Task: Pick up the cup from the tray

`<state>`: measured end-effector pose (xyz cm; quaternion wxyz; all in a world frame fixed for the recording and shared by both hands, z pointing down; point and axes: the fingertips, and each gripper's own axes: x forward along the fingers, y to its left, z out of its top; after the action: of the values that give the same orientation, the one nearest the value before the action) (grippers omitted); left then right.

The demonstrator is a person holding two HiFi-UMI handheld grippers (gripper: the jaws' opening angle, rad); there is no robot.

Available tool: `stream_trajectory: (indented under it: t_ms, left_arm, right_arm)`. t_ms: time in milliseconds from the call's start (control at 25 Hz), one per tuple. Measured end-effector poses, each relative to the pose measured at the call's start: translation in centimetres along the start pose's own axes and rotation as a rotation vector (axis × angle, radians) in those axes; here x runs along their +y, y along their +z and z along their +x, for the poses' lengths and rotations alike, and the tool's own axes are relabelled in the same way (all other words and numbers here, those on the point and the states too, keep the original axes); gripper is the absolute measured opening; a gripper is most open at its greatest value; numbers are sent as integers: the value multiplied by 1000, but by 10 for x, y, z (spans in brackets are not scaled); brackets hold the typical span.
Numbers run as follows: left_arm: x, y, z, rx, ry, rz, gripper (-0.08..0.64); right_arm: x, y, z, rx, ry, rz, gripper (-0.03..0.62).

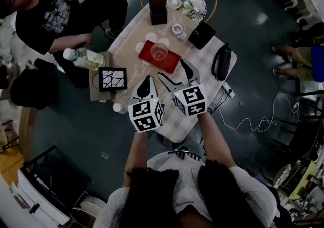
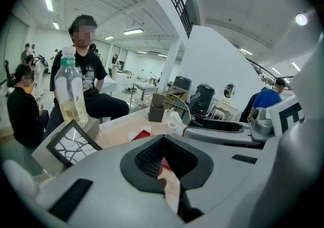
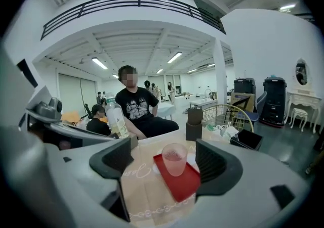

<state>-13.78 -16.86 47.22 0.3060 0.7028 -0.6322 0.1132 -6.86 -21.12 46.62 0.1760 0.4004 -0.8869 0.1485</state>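
Observation:
A clear cup (image 1: 159,51) stands upright on a red tray (image 1: 148,49) in the middle of the small table. In the right gripper view the cup (image 3: 174,158) and tray (image 3: 188,186) lie ahead, framed by the jaws but beyond them. My right gripper (image 1: 173,73) hovers near the table's front, short of the tray, open, with nothing touching its pads (image 3: 117,157). My left gripper (image 1: 147,86) is beside it on the left, shut and empty; in the left gripper view its jaws (image 2: 164,166) meet and hide most of the tray.
A water bottle (image 1: 83,58) and a framed picture (image 1: 112,79) sit on a box left of the table. A brown holder (image 1: 158,10), tape roll (image 1: 178,30), black box (image 1: 201,35) and black pouch (image 1: 221,61) lie beyond and right of the tray. A person (image 1: 55,12) sits at the far left.

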Motion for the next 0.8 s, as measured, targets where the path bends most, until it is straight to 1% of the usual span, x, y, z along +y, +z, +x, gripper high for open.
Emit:
stream_trajectory:
  t_ms: [200, 440, 560, 680, 800]
  left_arm:
    - [16, -6, 38, 15, 44, 2, 6]
    - [36, -17, 76, 36, 92, -22, 6]
    - [45, -24, 88, 56, 128, -34, 6]
    - [47, -29, 98, 60, 129, -47, 6]
    - [52, -33, 106, 66, 142, -59, 6]
  right_arm:
    - [-13, -20, 44, 54, 35, -26, 393]
    - [-29, -52, 87, 94, 42, -13, 396]
    - [-31, -64, 103, 110, 50, -11, 396]
    - [-32, -70, 116, 118, 54, -42, 396]
    - [-33, -71, 125, 96, 66, -39, 396]
